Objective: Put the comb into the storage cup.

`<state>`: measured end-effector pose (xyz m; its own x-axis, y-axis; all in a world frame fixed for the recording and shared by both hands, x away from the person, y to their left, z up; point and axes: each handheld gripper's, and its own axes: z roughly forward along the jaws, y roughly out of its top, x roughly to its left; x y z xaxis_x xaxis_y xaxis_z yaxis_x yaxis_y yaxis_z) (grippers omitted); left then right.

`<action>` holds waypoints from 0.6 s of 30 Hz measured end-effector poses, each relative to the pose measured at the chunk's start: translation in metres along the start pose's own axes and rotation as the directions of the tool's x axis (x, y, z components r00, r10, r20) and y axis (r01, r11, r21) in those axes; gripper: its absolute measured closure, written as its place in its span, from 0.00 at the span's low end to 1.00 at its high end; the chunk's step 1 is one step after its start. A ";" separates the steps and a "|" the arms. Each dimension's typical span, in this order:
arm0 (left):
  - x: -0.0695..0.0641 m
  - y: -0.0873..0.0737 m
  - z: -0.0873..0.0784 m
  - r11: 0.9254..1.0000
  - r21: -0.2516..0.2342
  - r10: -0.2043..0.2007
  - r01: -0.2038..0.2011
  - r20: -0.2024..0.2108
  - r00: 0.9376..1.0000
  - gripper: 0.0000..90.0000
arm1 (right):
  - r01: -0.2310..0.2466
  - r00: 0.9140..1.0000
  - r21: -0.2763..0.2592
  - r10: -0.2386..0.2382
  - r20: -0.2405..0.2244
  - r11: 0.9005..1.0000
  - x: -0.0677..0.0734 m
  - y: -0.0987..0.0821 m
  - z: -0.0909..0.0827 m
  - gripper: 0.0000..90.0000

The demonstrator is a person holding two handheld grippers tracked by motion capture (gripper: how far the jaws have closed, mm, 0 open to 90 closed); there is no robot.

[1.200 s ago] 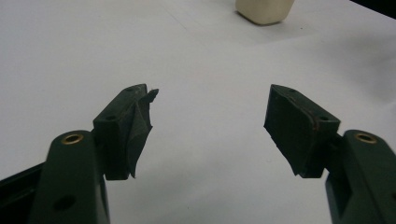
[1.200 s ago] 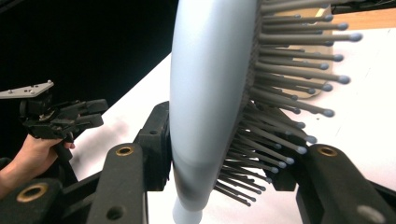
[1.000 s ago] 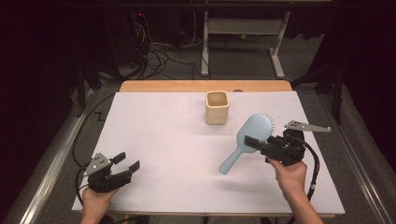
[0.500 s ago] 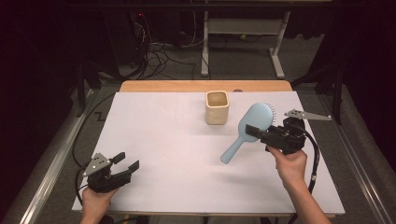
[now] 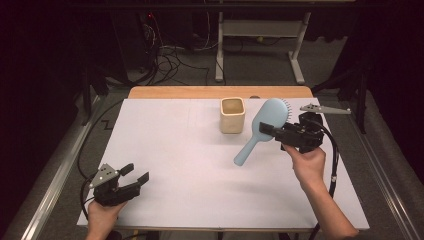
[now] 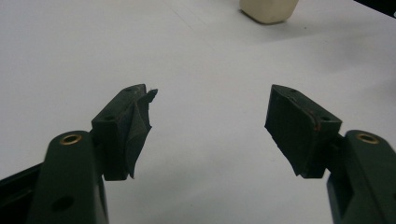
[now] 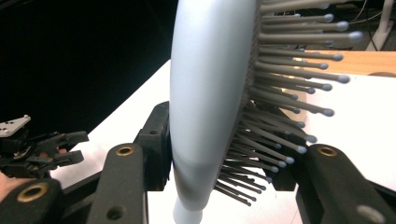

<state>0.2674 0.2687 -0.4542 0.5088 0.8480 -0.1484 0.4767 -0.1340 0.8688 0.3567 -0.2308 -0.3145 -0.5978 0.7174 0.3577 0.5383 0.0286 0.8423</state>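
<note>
Right gripper (image 5: pixel 274 131) clamped on the blue hairbrush (image 5: pixel 262 127), jaws pinching it at the base of the head, one pad on the smooth back, the other in among the bristles (clear in the right gripper view (image 7: pixel 212 116)). Change over the last second: brush was lower and nearer the person at the table's right side; it has since been carried up and toward the far edge, and now hangs in the air just right of the cream cup (image 5: pixel 233 115), not touching it. Handle tip clear of the white table cover (image 5: pixel 175 150). Reading: this looks like a carry toward the cup, probably to stand the brush in it; the drop is not yet begun. Long axis runs diagonally in the high view: head up and toward the far right, handle down and toward the near left, bristles facing right, away from the cup. Handle end would need swinging over the cup mouth. Left gripper (image 5: pixel 134 175) rests at the near left corner, jaws apart, nothing between them (image 6: pixel 210 130); no shift in 1 second.
</note>
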 end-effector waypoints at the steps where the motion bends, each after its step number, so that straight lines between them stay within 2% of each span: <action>1: 0.000 0.000 0.000 1.000 0.001 0.000 0.000 0.002 1.000 0.35 | 0.002 1.000 0.001 -0.002 0.003 1.000 0.000 0.002 0.000 0.59; 5: 0.000 0.000 0.000 1.000 0.000 0.000 0.000 0.002 1.000 0.35 | -0.005 1.000 0.001 0.005 0.006 1.000 -0.001 0.010 0.001 0.59; 8: 0.000 0.000 0.000 1.000 0.000 0.000 0.000 0.002 1.000 0.35 | -0.042 0.999 -0.010 0.042 -0.015 0.999 -0.005 0.016 0.002 0.59; 10: 0.000 0.000 0.000 1.000 0.000 -0.001 0.001 0.002 1.000 0.35 | -0.051 0.999 -0.014 0.051 -0.011 0.999 -0.007 0.019 0.003 0.59; 18: 0.000 0.000 0.001 1.000 0.000 -0.001 0.001 0.005 1.000 0.35 | -0.040 0.999 -0.011 0.040 0.025 0.999 -0.007 0.035 0.009 0.59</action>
<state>0.2678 0.2684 -0.4545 0.5121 0.8454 -0.1520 0.4774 -0.1330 0.8686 0.3847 -0.2291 -0.2914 -0.5607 0.7352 0.3810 0.5554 -0.0073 0.8316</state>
